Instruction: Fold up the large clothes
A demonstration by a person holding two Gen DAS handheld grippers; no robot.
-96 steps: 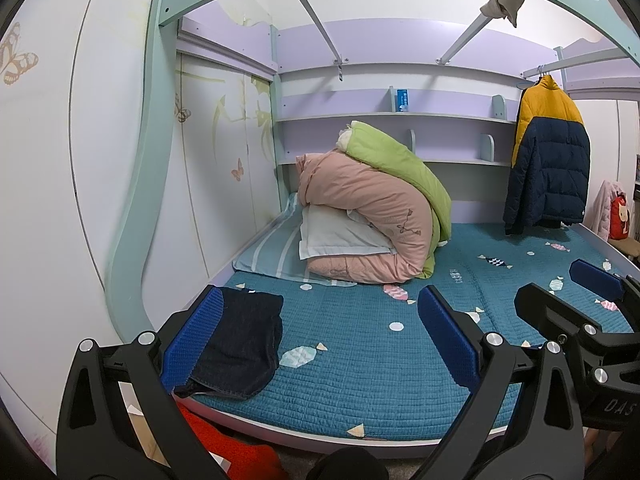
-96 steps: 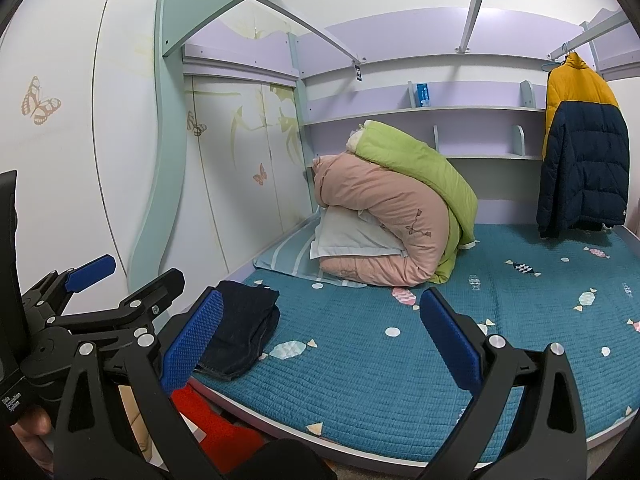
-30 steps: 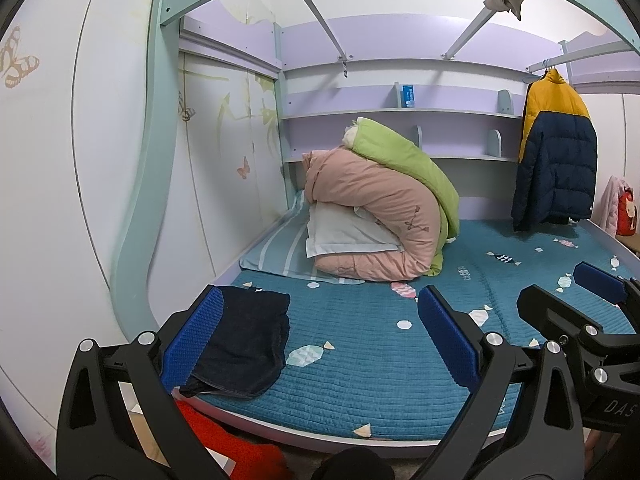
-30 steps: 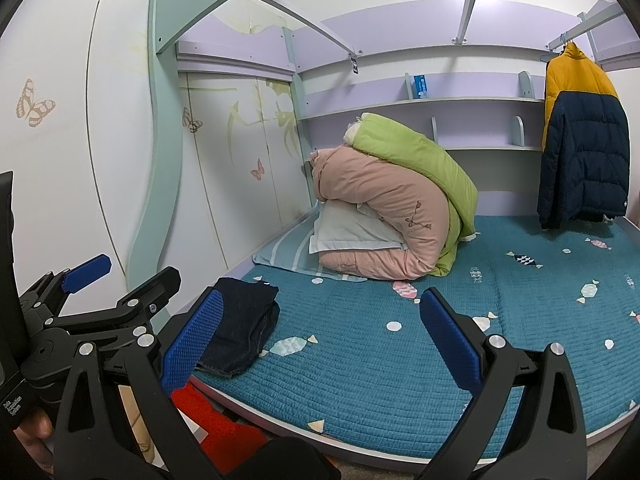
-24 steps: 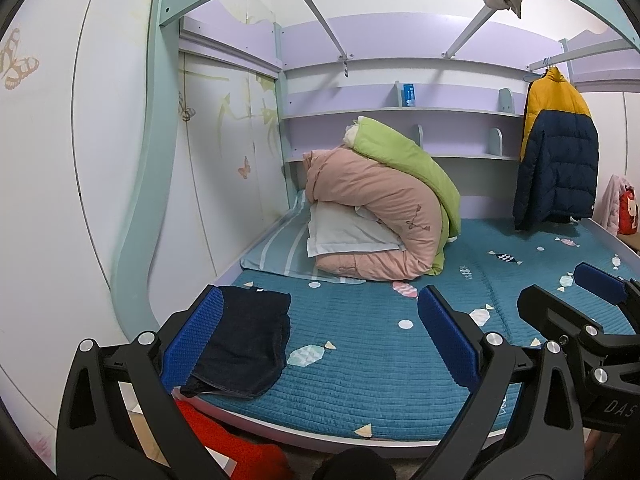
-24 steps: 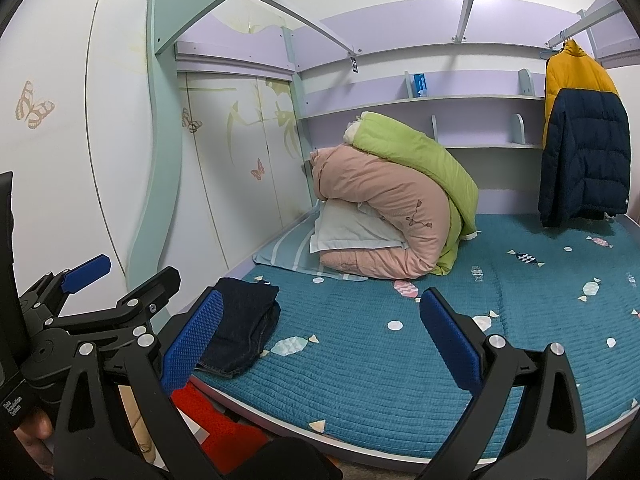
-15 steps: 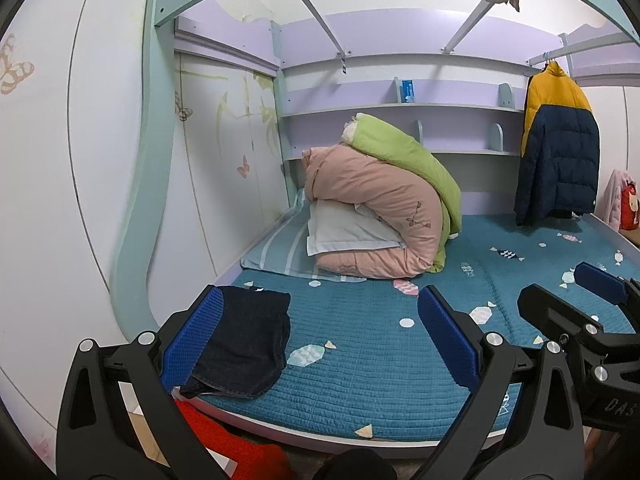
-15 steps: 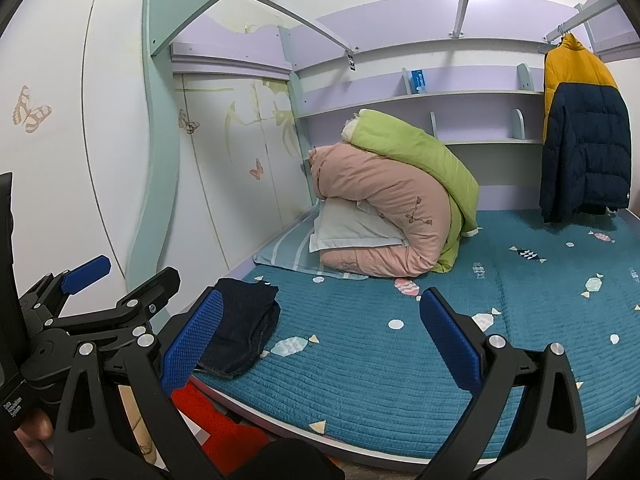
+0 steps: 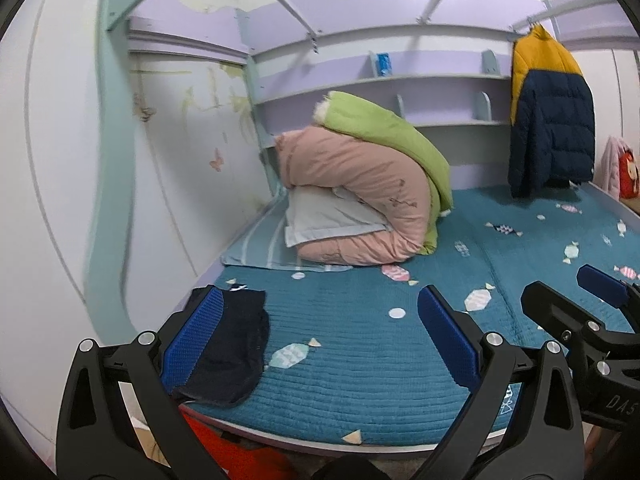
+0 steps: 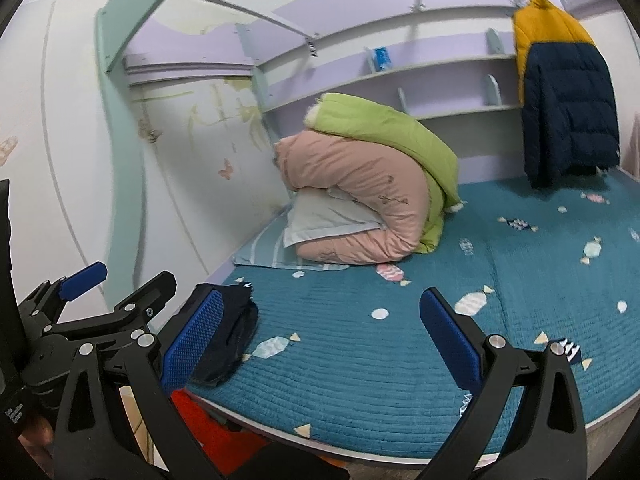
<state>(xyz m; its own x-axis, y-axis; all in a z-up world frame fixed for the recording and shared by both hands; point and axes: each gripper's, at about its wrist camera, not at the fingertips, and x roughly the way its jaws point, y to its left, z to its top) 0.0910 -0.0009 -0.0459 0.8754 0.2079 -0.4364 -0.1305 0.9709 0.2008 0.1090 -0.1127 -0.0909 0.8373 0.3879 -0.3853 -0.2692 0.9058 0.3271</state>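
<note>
Bed (image 9: 360, 392) fills both wrist views, covered by a teal quilted mat with a candy print, inside a mint and lilac frame with wall shelves. Pink duvet (image 9: 360, 184) lies rolled at the head end near the left wall, with a green duvet (image 9: 384, 128) draped over its top and right side; a white pillow (image 9: 324, 220) is tucked into the fold, all resting on a striped sheet (image 9: 256, 248). Navy and yellow puffer jacket (image 9: 552, 120) hangs from a rail at the far right corner, its hem just above the mat. Dark folded garment (image 9: 232, 352) sits at the front left corner of the bed, close to the near edge, flat on the mat. Red item (image 10: 208, 416) shows below the bed's front edge; cannot tell what it is. Left gripper (image 9: 320, 340) is released, blue pads wide apart, holding nothing, with its left pad in line with the garment; contact cannot be judged. Right gripper (image 10: 320, 340) likewise released and empty, beside the left one, over the front edge. Small blue box (image 9: 384, 64) stands on the upper shelf.
</note>
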